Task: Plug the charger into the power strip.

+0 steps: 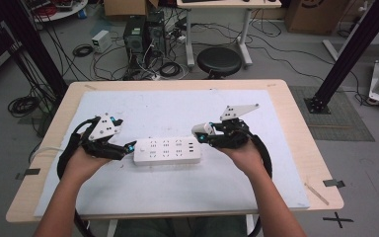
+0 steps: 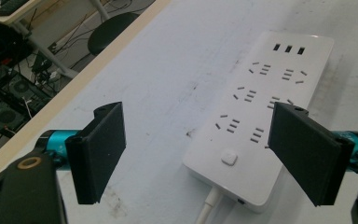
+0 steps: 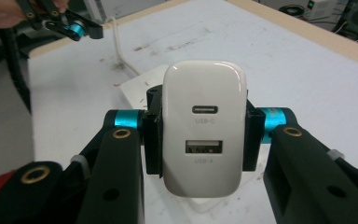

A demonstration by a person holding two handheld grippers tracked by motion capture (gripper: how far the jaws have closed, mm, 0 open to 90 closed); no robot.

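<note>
A white power strip [image 1: 167,150] [image 2: 261,126] lies flat in the middle of the white mat, its cord end toward my left hand. My left gripper [image 1: 128,147] [image 2: 205,158] is open at that end, its jaws standing wide on either side of the strip's switch corner without touching it. My right gripper [image 1: 201,134] [image 3: 203,135] is shut on a white USB charger [image 1: 198,130] [image 3: 204,133], held just above the strip's right end. The charger's USB-C and USB-A ports face the right gripper's camera. The strip's white edge [image 3: 137,86] peeks out behind the charger.
The white mat [image 1: 172,187] covers most of the wooden table [image 1: 296,123]. The strip's white cord [image 3: 119,44] [image 2: 208,207] trails off toward the table's left side. A black stool [image 1: 219,61], computers and loose cables sit on the floor beyond the far edge.
</note>
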